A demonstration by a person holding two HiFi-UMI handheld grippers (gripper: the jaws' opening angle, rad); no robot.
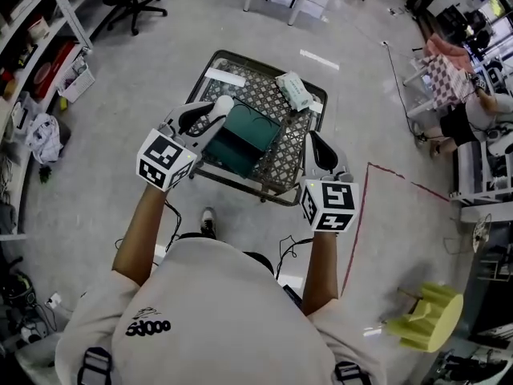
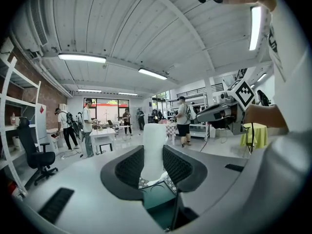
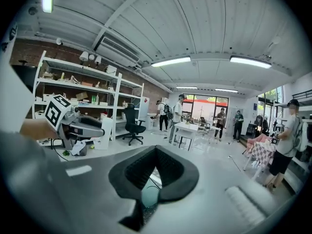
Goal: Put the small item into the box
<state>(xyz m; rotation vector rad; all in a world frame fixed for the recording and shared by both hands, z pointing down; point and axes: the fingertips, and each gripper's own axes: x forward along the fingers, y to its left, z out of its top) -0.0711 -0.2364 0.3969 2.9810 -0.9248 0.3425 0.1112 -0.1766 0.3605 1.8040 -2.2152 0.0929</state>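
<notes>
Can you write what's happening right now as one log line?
left gripper: shut on white item | right gripper: shut, empty | green box: on table, white item not yet inside

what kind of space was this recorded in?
Probably a shared lab or workshop in an industrial-style hall: stocked open metal shelving against a brick wall, white work tables with people standing around, strip lights on a ribbed ceiling.

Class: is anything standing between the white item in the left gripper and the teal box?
Nothing visible does. The left gripper holds the white item at the teal box's edge; the white packet lies apart, at the table's far corner.
</notes>
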